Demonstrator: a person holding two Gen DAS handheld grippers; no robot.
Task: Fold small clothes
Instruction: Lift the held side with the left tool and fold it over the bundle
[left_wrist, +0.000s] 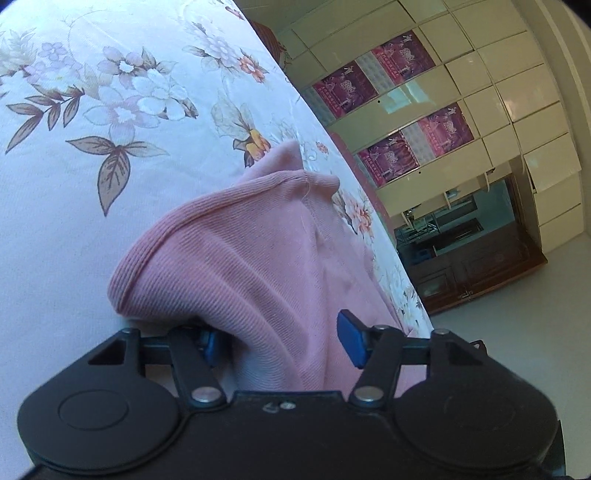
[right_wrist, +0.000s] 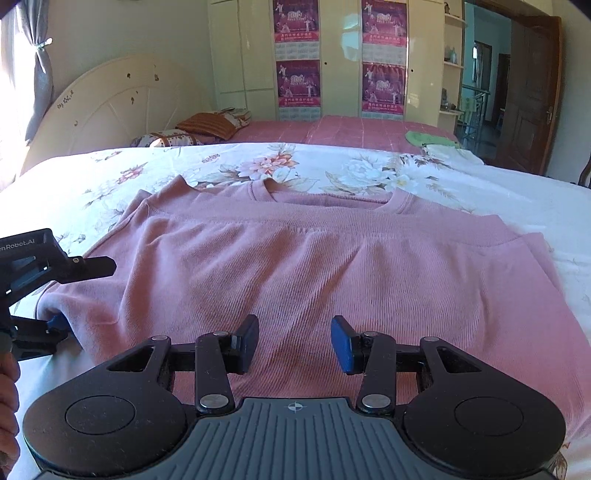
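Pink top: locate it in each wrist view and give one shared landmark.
Left wrist: pink top bunched at centre, rising between the jaws.
Right wrist: spread across the middle, on the floral sheet.
Shared landmark: the purple posters on the cream wardrobe.

Sunlit bedroom: cream wardrobe (right_wrist: 332, 55), arched headboard (right_wrist: 110, 107), brown door (right_wrist: 532, 92).

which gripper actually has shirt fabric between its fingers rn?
The left gripper: a bunched fold of the pink shirt sits between its blue pads. The right gripper just hovers over flat fabric.
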